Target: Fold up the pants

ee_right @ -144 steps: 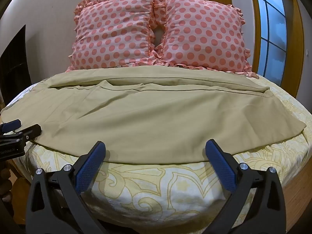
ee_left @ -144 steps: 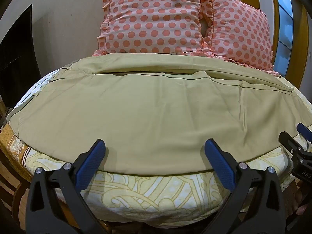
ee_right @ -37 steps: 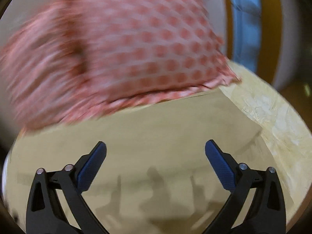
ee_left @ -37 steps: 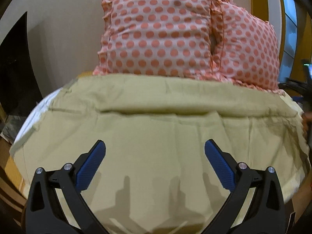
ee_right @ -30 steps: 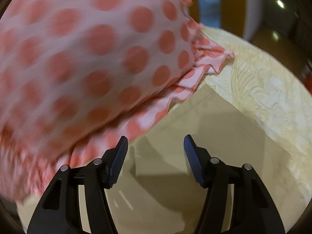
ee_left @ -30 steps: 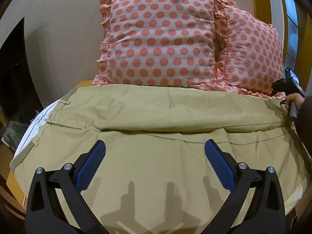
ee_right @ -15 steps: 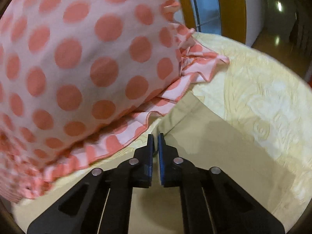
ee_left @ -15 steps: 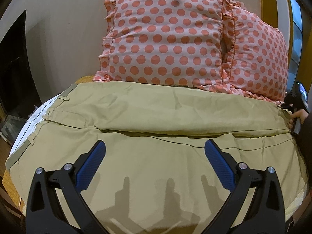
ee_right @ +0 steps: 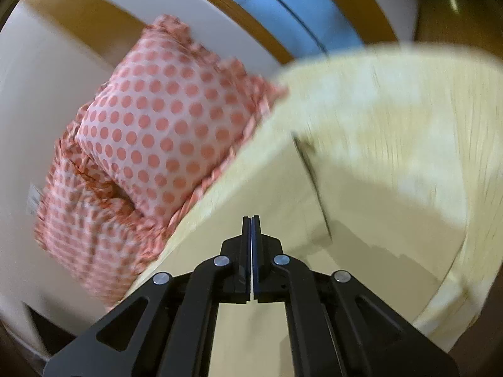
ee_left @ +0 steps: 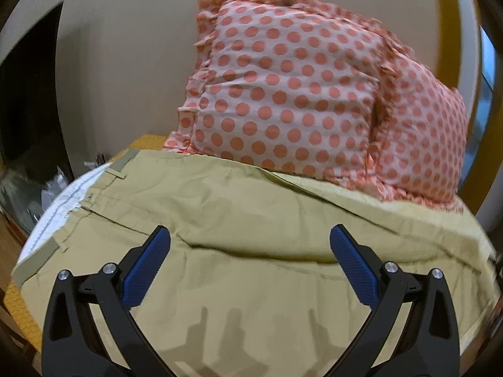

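khaki cotton pants (ee_left: 251, 220): spread on the bed, long axis 9 to 3 o'clock, waistband at 9, below polka-dot pink pillows (ee_left: 292, 100). left gripper (ee_left: 248, 264): fingers wide, hovering above the seat, cloth at 12 o'clock. right gripper (ee_right: 251, 229): fingers pressed together at the hem end; grip on cloth likely, unconfirmed.

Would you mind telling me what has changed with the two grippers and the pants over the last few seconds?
The right gripper moved from the bed's near edge to the far corner of the khaki pants by the polka-dot pillows, closed on the fabric, and is lifting it. The left gripper advanced over the pants but stayed open. The pillows stayed put.
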The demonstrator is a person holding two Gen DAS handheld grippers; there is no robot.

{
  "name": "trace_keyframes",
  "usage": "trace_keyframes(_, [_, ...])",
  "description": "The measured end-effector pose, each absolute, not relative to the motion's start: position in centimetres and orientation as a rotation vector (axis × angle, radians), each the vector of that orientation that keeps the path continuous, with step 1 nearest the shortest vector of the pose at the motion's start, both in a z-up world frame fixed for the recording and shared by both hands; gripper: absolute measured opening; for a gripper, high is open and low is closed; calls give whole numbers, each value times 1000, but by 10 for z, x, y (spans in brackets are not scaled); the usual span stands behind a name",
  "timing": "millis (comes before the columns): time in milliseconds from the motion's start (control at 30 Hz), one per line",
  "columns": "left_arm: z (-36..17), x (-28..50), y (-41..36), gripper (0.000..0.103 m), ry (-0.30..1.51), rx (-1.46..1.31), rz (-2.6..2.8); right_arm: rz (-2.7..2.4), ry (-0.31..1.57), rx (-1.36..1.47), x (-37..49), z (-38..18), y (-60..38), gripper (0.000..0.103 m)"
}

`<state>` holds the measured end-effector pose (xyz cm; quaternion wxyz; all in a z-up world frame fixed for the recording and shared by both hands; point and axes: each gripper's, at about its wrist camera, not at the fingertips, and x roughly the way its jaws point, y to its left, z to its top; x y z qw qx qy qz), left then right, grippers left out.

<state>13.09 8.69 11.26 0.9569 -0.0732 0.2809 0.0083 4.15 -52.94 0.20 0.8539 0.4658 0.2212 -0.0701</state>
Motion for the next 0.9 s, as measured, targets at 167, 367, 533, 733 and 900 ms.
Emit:
trace_keyframes(167, [113, 161, 99, 101, 619, -162, 49, -125, 617, 992, 56, -2, -511, 13])
trace_keyframes(367, [104, 192, 99, 101, 665, -132, 60, -125, 674, 1140, 78, -30, -510, 12])
trace_keyframes(533, [90, 223, 113, 101, 731, -216, 48, -135, 598, 1305, 84, -37, -523, 15])
trace_keyframes(733, [78, 234, 116, 101, 756, -293, 9, -99, 543, 1422, 60, -35, -523, 40])
trace_keyframes(900, [78, 244, 102, 101, 751, -231, 12, -181, 532, 1296, 76, -22, -518, 38])
